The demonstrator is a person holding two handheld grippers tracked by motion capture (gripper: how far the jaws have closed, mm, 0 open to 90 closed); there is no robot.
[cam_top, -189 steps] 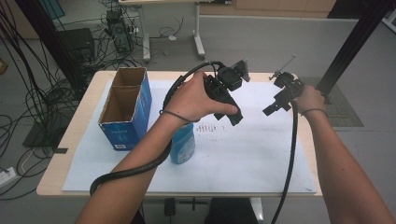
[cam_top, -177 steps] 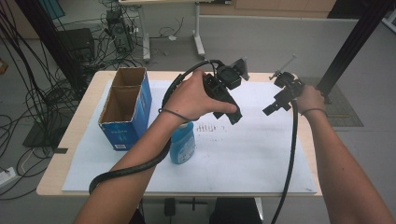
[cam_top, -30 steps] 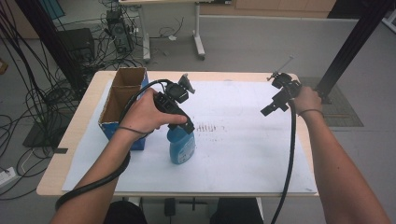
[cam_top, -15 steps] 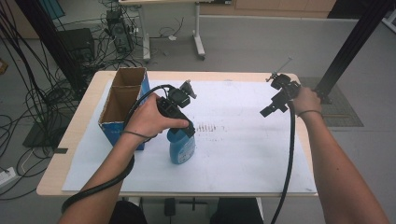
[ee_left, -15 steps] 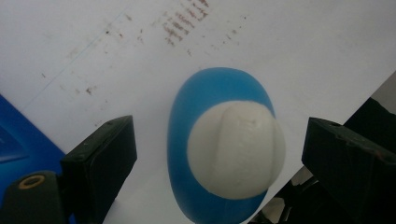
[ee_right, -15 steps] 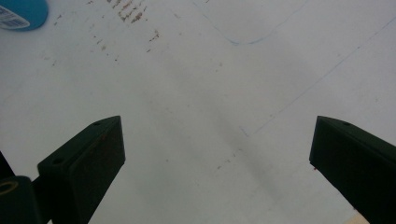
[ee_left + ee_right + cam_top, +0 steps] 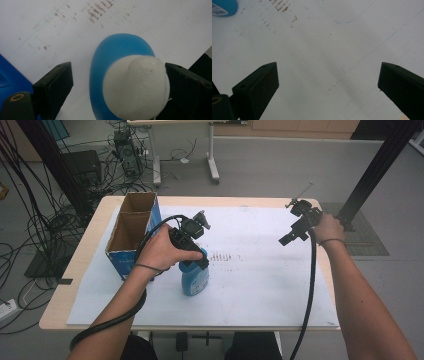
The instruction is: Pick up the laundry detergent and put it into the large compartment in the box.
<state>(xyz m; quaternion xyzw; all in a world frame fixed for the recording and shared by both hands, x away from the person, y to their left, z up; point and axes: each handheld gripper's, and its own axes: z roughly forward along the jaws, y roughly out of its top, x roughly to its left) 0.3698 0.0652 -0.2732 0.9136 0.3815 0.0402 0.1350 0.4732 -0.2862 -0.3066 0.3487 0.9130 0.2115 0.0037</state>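
So my left gripper point(image 7: 200, 254) is sitting right over the blue plastic bottle with the white cap point(image 7: 195, 279), which stands upright on the white paper sheet point(image 7: 260, 285) covering the wooden table point(image 7: 95, 240), just beside the open blue cardboard box point(image 7: 131, 232). In the left gripper view the white cap point(image 7: 136, 86) sits between my two black jaws, pushed over to one side: the right-hand jaw looks like it's touching the cap, while the left-hand jaw is well clear of it with bare paper showing in between. So the jaws are spread wide and nothing is grasped yet, just the cap bracketed.

My right gripper point(image 7: 296, 231) is well apart from the bottle, hovering near the far right of the sheet. In the right gripper view its jaws are spread wide too, with nothing between them but paper, and a corner of the blue bottle point(image 7: 223, 7) peeks in at the top left.
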